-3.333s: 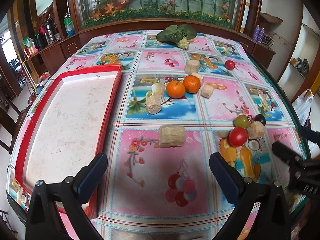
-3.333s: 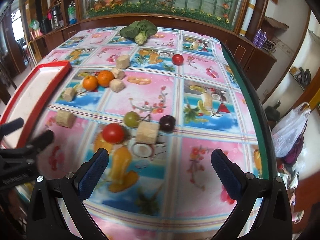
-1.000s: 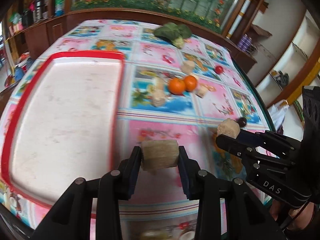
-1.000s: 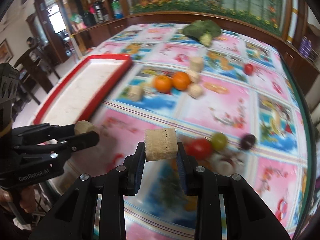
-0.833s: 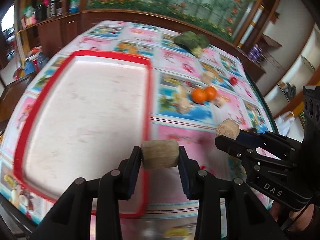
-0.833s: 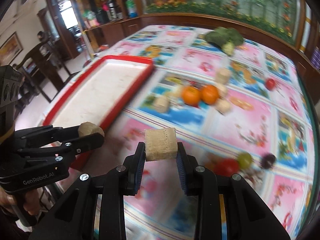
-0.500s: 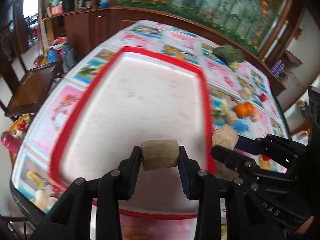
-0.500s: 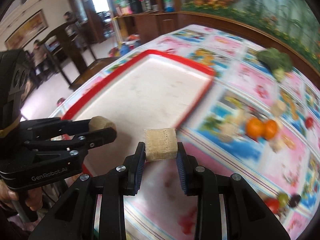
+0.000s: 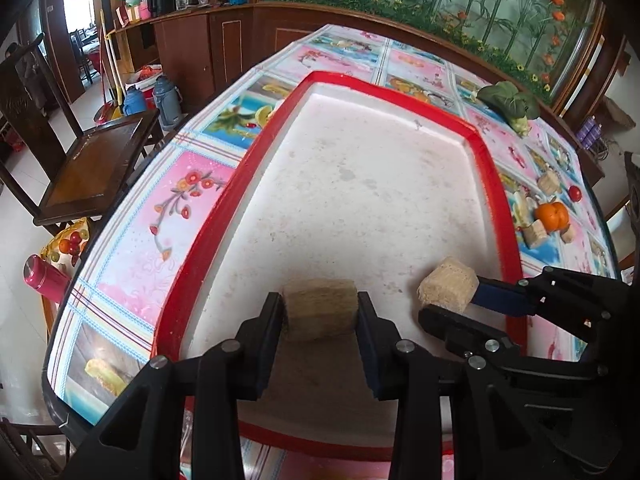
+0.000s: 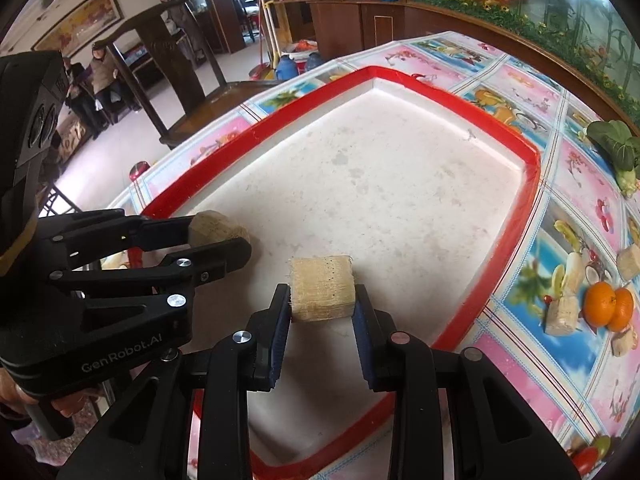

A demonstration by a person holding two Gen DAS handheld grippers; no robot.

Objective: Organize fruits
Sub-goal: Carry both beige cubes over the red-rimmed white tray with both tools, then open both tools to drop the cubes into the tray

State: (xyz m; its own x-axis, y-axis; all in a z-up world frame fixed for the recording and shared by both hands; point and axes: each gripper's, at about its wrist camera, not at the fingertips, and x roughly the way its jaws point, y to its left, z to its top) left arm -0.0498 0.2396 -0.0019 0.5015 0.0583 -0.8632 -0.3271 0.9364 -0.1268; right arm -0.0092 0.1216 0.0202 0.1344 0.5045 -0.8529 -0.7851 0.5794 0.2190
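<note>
the bench (image 9: 188, 184) wears a bright cloth of pink and blue fruit pictures, and on it lies a big white tray with a red rim (image 9: 316, 77), its floor bare. both claws hang over the near end of that tray, side by side. the left claw (image 9: 320, 316) is clamped on a tan fibrous chunk (image 9: 320, 310), gripping it by its two flat ends; in the right wrist view the same claw (image 10: 224, 240) comes in from the left with its darker chunk (image 10: 212, 226) above the tray's near left corner. the right claw (image 10: 322, 304) is closed on a paler chunk (image 10: 322, 294), held just above the tray floor. over on the cloth to the right of the tray sit two oranges (image 10: 608, 310) touching each other, with more tan chunks (image 10: 562, 314) close around them, a small red tomato (image 9: 575, 193) near them, and leafy greens (image 10: 614, 148) farther back.
</note>
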